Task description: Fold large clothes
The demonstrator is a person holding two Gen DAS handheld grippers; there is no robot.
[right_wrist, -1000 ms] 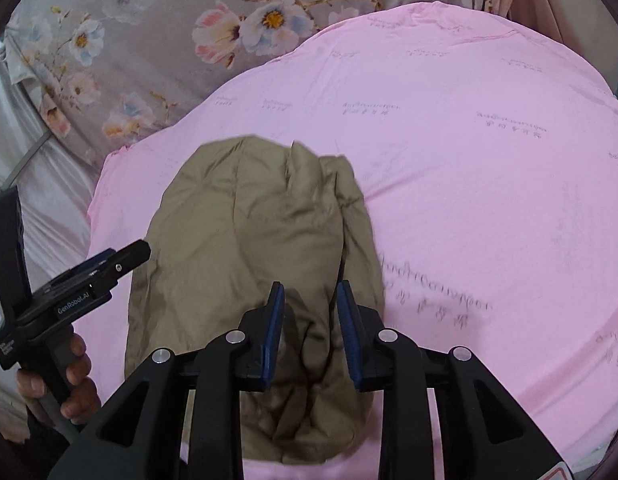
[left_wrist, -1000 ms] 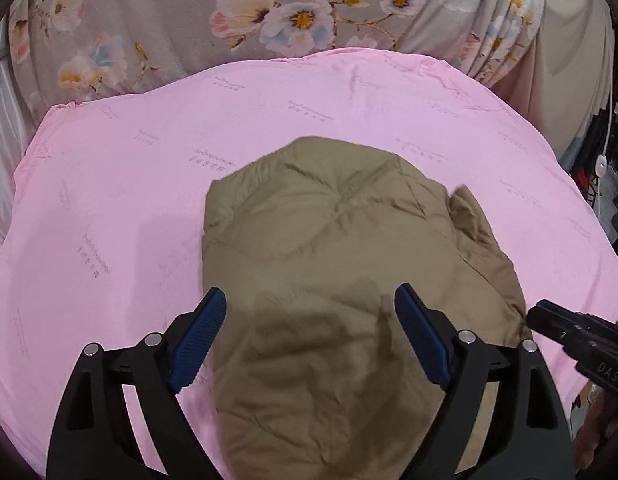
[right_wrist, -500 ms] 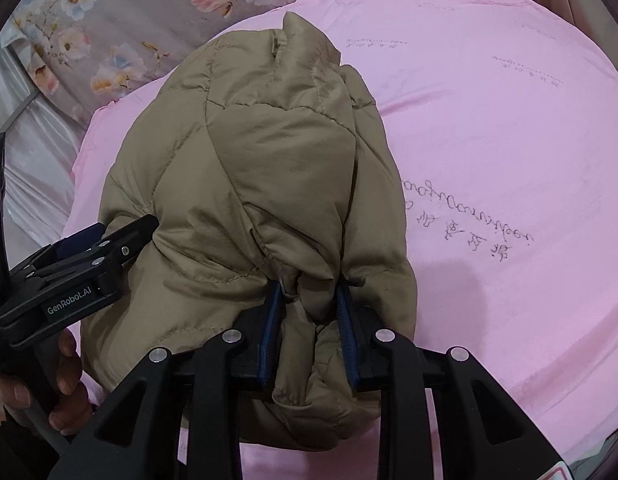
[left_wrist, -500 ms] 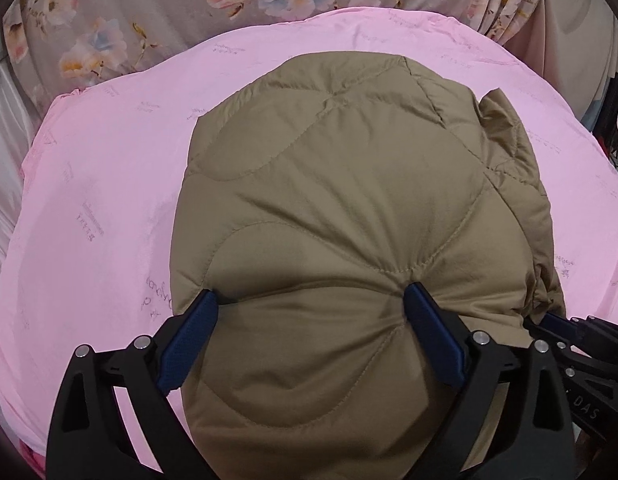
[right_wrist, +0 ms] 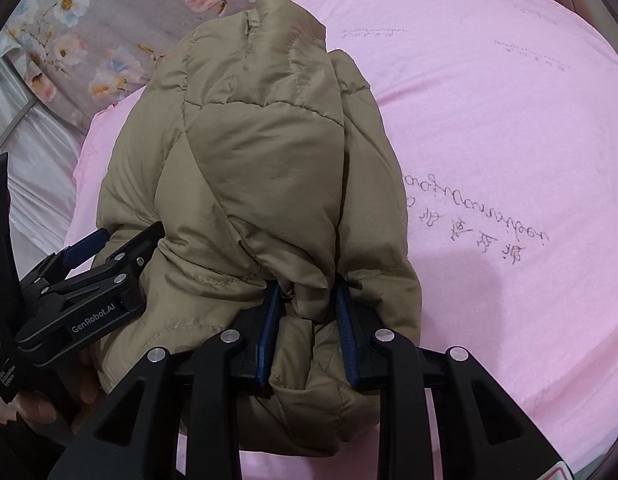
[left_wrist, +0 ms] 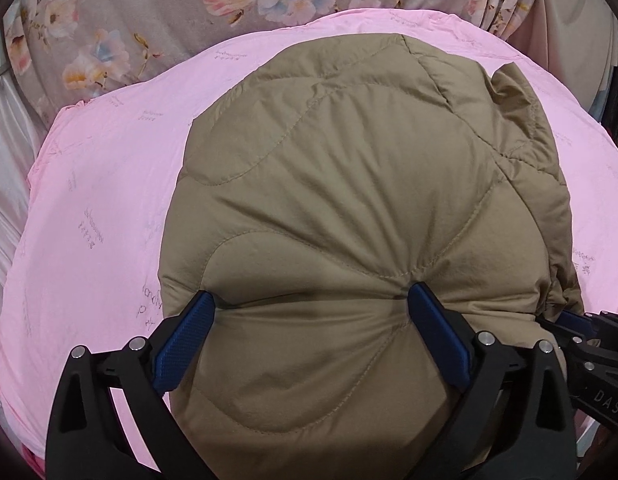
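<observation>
A puffy, quilted khaki jacket [left_wrist: 329, 180] lies bundled on a pink sheet [left_wrist: 101, 200]. My left gripper [left_wrist: 312, 296] stands wide with its jaws still opening. Its blue fingertips [left_wrist: 205, 304] dig down into the jacket's near part, and the padding bulges between them without being clamped. In the right wrist view, my right gripper [right_wrist: 307, 288] is shut on a bunched fold at the jacket's [right_wrist: 261, 152] near right side. The left gripper [right_wrist: 129, 236] appears there at the jacket's left edge. The right gripper's black body [left_wrist: 581, 324] shows at the left view's lower right.
The pink sheet [right_wrist: 489, 100] with printed lettering spreads wide to the jacket's right. Grey floral fabric [left_wrist: 149, 8] lies beyond the sheet's far edge, and pale drapes [left_wrist: 569, 20] hang at the far right. A person's hand [right_wrist: 41, 412] holds the left gripper's handle.
Both grippers came down onto the jacket. The left jaws spread wider and sank into the padding. The right jaws, above the jacket before, now pinch a fold of it.
</observation>
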